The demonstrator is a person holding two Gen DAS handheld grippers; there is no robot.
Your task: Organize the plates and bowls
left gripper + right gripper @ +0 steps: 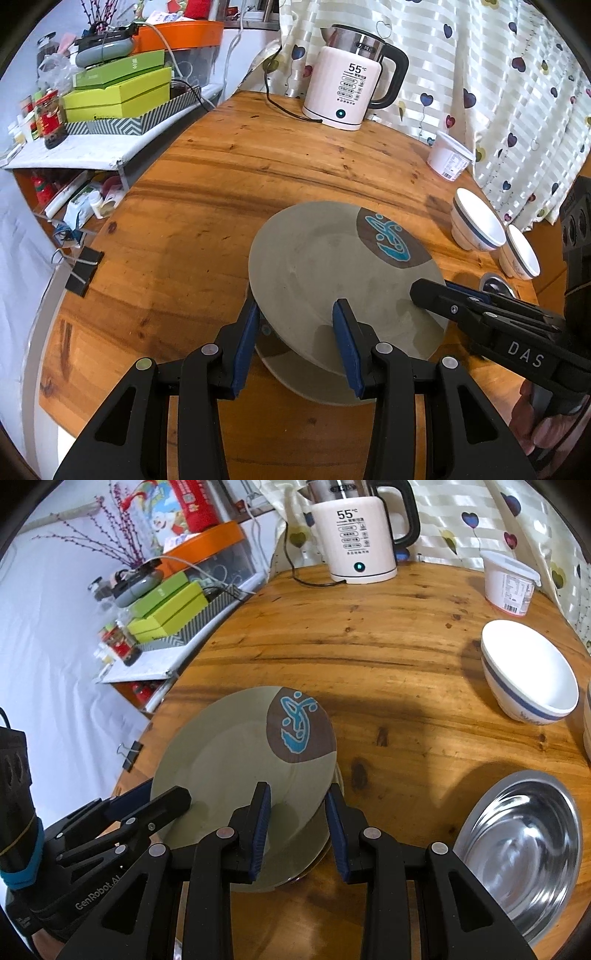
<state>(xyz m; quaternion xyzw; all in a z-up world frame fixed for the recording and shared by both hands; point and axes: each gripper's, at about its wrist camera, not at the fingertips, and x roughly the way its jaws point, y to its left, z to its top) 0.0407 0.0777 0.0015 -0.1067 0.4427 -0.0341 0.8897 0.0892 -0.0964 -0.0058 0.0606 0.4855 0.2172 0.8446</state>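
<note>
Holding the rim from two sides, both grippers carry a round grey-green ceramic plate with a brown patch and blue motif (332,273), tilted just above a second plate of like colour (314,384) lying on the wooden tabletop (221,177). The carried plate is judged stiff, glazed, fairly heavy and breakable; its smooth rim is likely to slip, so the hold belongs well in on the rim, at opposite edges, as now.

Left gripper (301,343): blue-padded fingers (245,347) stand partly spread, one under the rim and one over the plate's face, pinching its near edge. Right gripper (299,825): fingers (260,830) stand narrower, one on the plate's upper face, the other outside its right edge; it appears to grip the rim there.

Beside the right gripper lies a shiny steel bowl (517,856). Farther off stand two white ceramic bowls with blue bands (478,225), near each other at the tabletop's right edge. A white plastic tub (448,157) and a white electric kettle (347,85) stand at the back.
</note>
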